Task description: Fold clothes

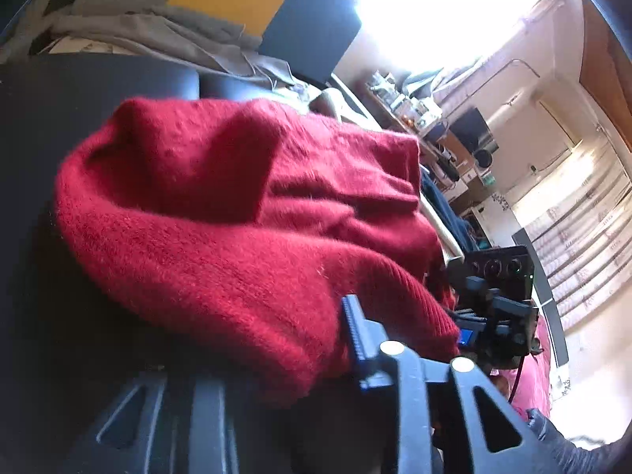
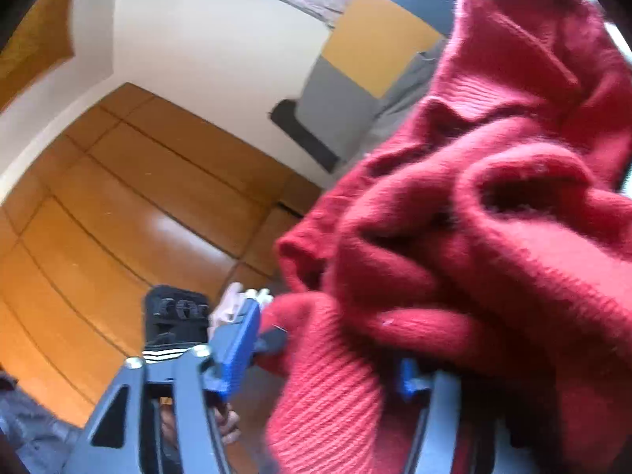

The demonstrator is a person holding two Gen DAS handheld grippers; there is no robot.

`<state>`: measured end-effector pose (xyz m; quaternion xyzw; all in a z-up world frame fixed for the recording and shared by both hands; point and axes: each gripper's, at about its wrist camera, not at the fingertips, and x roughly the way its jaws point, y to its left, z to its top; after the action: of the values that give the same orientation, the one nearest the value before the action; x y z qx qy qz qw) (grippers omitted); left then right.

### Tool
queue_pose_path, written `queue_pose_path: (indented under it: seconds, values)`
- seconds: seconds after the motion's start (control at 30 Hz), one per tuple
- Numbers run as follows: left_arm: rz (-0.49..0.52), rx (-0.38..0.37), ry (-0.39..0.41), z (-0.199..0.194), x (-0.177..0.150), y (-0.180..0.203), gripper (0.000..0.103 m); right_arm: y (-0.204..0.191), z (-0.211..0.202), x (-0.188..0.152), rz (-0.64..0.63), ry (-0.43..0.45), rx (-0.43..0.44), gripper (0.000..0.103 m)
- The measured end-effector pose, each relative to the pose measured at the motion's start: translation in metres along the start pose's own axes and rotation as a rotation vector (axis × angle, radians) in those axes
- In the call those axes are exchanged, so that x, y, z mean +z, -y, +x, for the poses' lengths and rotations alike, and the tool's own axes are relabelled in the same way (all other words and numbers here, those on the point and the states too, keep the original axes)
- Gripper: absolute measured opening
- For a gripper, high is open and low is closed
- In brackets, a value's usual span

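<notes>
Writing that you could read is scarce: only white lettering on a black sock-like item (image 2: 176, 316) low in your right wrist view, too blurred to make out, with white stripes beneath it.

Your fuzzy dark-red knitted sweater (image 1: 237, 213) lies bunched on the dark surface (image 1: 59, 126), with a grey cloth (image 1: 158, 31) heaped behind it. Your left tool (image 1: 312, 339) angles downward at the sweater's near edge. One blue ribbed pad (image 1: 355, 335) shows against the knit and the other finger is buried under the fabric; the jaws stand nearly together, pinched on the sweater's hem. At the right of that view sits your other tool's black camera body (image 1: 497, 272).

Your right tool (image 2: 328, 351) points roughly level, rolled to one side, above a glossy orange wood floor (image 2: 118, 205). Its blue pads (image 2: 237, 343) stand well apart, and a ribbed fold of the sweater (image 2: 474, 217) hangs between them, not squeezed
</notes>
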<state>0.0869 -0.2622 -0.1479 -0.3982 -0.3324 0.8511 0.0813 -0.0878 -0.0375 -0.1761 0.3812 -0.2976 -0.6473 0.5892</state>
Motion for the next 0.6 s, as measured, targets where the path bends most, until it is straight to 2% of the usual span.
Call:
queue_pose_path:
  seconds: [0.07, 0.17, 0.23, 0.27, 0.37, 0.47, 0.53, 0.57, 0.6]
  values:
    - [-0.077, -0.067, 0.001, -0.007, -0.004, -0.005, 0.008, -0.006, 0.003, -0.003, 0.006, 0.004, 0.019, 0.078]
    - [-0.149, -0.182, 0.035, -0.038, -0.008, -0.013, 0.007, -0.022, 0.011, -0.004, 0.081, -0.041, 0.014, 0.103]
    - [-0.15, -0.231, 0.069, -0.069, -0.01, -0.016, 0.007, -0.033, 0.014, -0.002, 0.183, -0.12, -0.027, 0.103]
    - [-0.15, -0.226, 0.082, -0.083, -0.012, -0.018, 0.007, -0.039, 0.014, 0.0, 0.217, -0.149, -0.049, 0.103]
    - [-0.146, -0.18, 0.114, -0.122, -0.018, -0.029, 0.007, -0.07, 0.004, 0.002, 0.107, -0.131, -0.129, 0.103]
    - [-0.151, -0.025, 0.12, -0.152, -0.035, -0.05, 0.007, -0.088, 0.005, -0.004, -0.027, -0.171, -0.345, 0.103]
    - [-0.187, 0.061, 0.141, -0.167, -0.051, -0.069, 0.013, -0.082, 0.008, -0.012, -0.057, -0.233, -0.492, 0.103]
    - [-0.216, 0.094, 0.156, -0.172, -0.059, -0.078, 0.022, -0.079, 0.01, -0.017, -0.073, -0.256, -0.545, 0.103]
    - [-0.244, 0.132, 0.172, -0.177, -0.069, -0.087, 0.025, -0.079, 0.013, -0.023, -0.096, -0.264, -0.574, 0.103]
